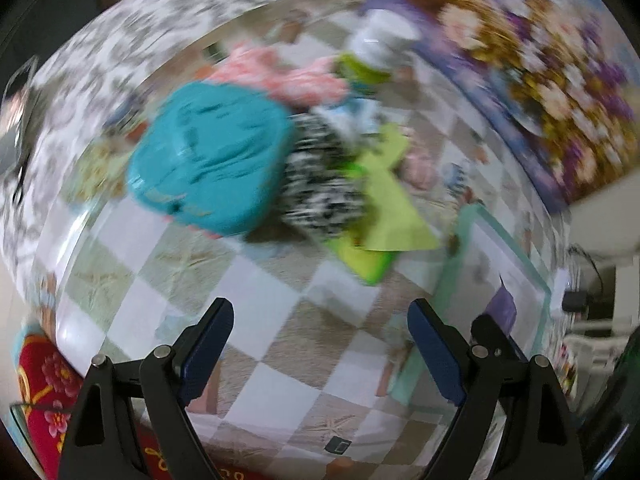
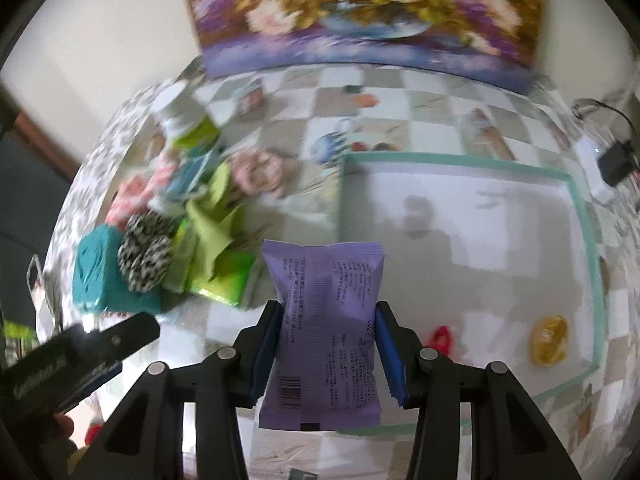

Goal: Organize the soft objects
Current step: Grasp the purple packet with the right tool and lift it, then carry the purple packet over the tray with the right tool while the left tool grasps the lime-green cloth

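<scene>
My right gripper [image 2: 329, 312] is shut on a purple snack packet [image 2: 326, 320] and holds it above the near left corner of a white tray with a green rim [image 2: 576, 196]. A red soft object [image 2: 440, 338] and a yellow soft object [image 2: 549, 338] lie in the tray. My left gripper [image 1: 320, 312] is open and empty above the checkered table. A pile lies ahead of it: a teal cloth bundle [image 1: 208, 156], a black-and-white bundle [image 1: 320, 184], a lime green cloth [image 1: 388, 200] and pink soft items [image 1: 280, 72]. The pile also shows in the right wrist view [image 2: 144, 252]. Both views are blurred.
A flower painting [image 2: 360, 16] leans on the wall behind the table. A white bottle with a green label [image 2: 188, 124] stands behind the pile. A black charger with a cable [image 2: 616, 160] lies at the far right. The table edge curves at the left.
</scene>
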`<state>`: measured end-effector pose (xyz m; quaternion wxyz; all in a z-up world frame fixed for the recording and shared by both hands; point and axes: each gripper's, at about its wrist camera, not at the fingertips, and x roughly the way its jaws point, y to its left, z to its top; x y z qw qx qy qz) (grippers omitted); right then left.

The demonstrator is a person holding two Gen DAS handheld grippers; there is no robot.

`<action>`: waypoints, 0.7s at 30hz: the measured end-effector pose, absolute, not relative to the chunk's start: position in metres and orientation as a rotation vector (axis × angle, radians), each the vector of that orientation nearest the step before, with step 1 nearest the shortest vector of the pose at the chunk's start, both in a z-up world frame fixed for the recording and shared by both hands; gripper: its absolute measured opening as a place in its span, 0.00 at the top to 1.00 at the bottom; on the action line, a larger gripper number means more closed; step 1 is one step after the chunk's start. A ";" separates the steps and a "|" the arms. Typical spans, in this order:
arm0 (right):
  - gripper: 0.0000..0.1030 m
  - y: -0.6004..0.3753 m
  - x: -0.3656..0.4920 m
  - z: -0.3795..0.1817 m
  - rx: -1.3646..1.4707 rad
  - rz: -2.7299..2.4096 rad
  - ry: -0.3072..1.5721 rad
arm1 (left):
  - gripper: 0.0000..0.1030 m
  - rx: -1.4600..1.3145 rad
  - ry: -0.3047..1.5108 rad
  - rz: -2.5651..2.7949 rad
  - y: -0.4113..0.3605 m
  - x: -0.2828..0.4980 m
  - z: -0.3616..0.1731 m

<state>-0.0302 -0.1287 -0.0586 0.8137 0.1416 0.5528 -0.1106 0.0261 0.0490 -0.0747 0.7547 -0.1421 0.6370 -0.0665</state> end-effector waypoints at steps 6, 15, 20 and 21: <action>0.52 -0.159 -0.036 -0.051 0.378 -0.302 1.135 | 0.15 -0.143 1.298 -0.234 0.008 0.034 -0.060; 0.52 -0.189 -0.045 -0.052 0.450 -0.369 1.123 | 0.38 0.004 1.259 -0.212 -0.029 0.066 -0.078; 0.52 -0.189 -0.043 -0.056 0.450 -0.360 1.134 | 0.53 0.050 1.232 -0.181 -0.036 0.082 -0.088; 0.52 -0.188 -0.043 -0.056 0.450 -0.358 1.135 | 0.55 0.069 1.229 -0.171 -0.038 0.085 -0.092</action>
